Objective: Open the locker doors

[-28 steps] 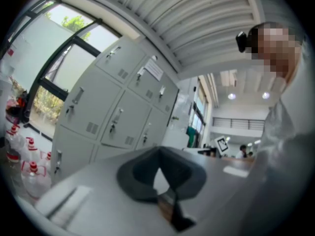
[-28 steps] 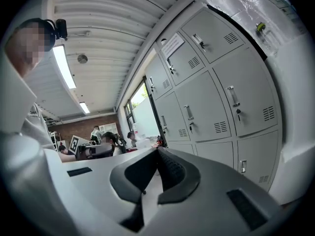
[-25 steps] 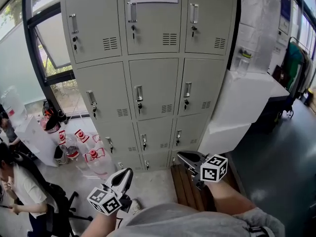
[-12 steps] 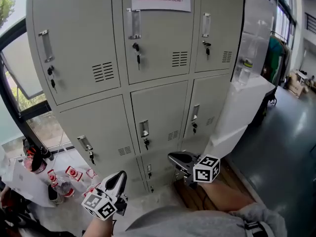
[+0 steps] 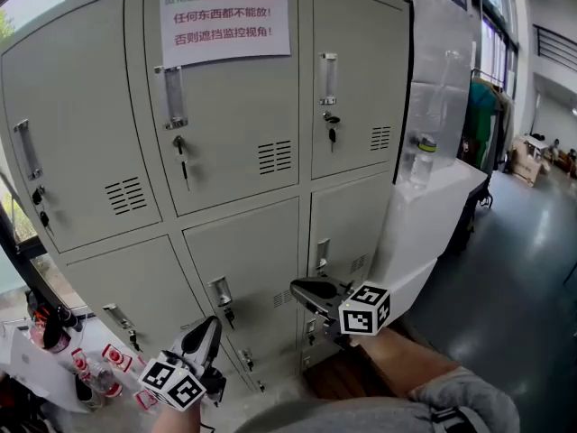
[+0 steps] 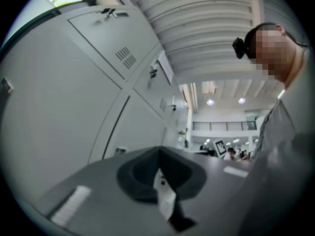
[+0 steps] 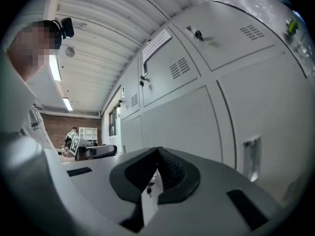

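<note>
At the far left, the window frame [image 5: 20, 273] that stood wide beside the lockers [image 5: 243, 233] a second ago has slid almost out of the head view. The seated person in the bottom corner is gone, and only a few red-labelled bottles [image 5: 95, 368] show on the floor. You have come in close. The bank showed four rows of doors before; now its top row and the row beneath fill the picture. Every door in view is shut, with keys hanging from the locks.

Your left gripper [image 5: 207, 327] has risen from near floor height. It now sits in front of the second row, below the middle door's handle [image 5: 221, 291] and apart from it. Its jaws are clenched together on nothing.

Above it, the paper notice [image 5: 225, 21] on the top middle door was cut off by the frame's edge earlier and now shows whole.

Your right gripper [image 5: 299, 287] has come up too, and its jaws are also clamped tight and empty. In the head view its tip lies near the right door's handle [image 5: 322, 253] in the second row, just below and left of it. In the right gripper view that handle stands off to the right of the jaws, not between them.

Further right, the white covered cabinet [image 5: 437, 233] and the clear bottle [image 5: 421, 161] on it loom larger than before.
</note>
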The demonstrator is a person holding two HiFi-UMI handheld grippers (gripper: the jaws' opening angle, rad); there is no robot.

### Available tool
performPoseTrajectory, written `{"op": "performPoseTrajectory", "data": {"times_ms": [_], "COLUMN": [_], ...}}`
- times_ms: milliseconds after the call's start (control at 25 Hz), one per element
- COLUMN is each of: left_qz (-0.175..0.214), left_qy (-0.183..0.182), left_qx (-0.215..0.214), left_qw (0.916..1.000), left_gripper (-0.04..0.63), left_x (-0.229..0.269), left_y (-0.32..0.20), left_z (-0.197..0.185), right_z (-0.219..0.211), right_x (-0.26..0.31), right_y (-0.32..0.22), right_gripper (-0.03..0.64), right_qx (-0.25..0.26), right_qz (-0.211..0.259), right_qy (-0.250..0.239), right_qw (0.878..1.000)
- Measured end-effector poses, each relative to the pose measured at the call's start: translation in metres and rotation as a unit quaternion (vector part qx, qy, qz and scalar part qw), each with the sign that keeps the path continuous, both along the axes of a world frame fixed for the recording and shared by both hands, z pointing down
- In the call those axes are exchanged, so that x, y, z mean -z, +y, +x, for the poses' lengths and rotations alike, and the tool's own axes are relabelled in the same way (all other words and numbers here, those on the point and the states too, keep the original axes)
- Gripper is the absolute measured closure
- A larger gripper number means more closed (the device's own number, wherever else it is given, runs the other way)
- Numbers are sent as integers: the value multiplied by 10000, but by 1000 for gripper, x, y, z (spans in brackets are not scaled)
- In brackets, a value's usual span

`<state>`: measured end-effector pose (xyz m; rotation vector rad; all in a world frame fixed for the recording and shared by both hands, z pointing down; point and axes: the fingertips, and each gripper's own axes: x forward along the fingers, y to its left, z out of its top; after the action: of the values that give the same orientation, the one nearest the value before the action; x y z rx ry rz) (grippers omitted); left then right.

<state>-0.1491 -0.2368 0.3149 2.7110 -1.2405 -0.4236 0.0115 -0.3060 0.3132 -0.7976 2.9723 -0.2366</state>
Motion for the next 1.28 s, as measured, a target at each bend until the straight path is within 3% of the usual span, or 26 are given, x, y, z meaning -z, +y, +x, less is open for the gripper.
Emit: {"op": "performPoseTrajectory", "data": {"times_ms": [160, 360, 520, 800, 960, 1120, 1280], "left_qz": [449, 908, 1270, 1447, 1439, 1470, 1473], "left_qy": [-152, -124, -327, -521, -526, -583, -616], "left_qx": [-287, -635, -687, -655, -710, -754, -751], "left_qw": [9985, 9938, 9890, 9859, 9856, 9845, 9843], "left_gripper": [592, 592, 592, 592, 592, 592, 592], "left_x": [69, 170, 233, 292, 308, 313, 309], "left_y": [-30, -60, -79, -102, -102, -98, -96], "left_z": [55, 111, 139, 159, 166, 169, 168], "right_z": [49, 82, 87, 98, 91, 87, 83], "right_x": [103, 250, 323, 375, 382, 383, 382], "right_y": [-40, -62, -85, -140, -154, -155, -155], "right_gripper": [612, 612, 612, 609, 546, 548, 572], "right_qx": [-566, -1195, -1566, -2136, -1941, -1715, -1107], "right_qz": [767, 1987, 2408, 2305, 2027, 1915, 1487], "right_qy": [-129, -144, 109, 411, 384, 335, -164], "right_qw": [9954, 9726, 9578, 9484, 9591, 9658, 9825]}}
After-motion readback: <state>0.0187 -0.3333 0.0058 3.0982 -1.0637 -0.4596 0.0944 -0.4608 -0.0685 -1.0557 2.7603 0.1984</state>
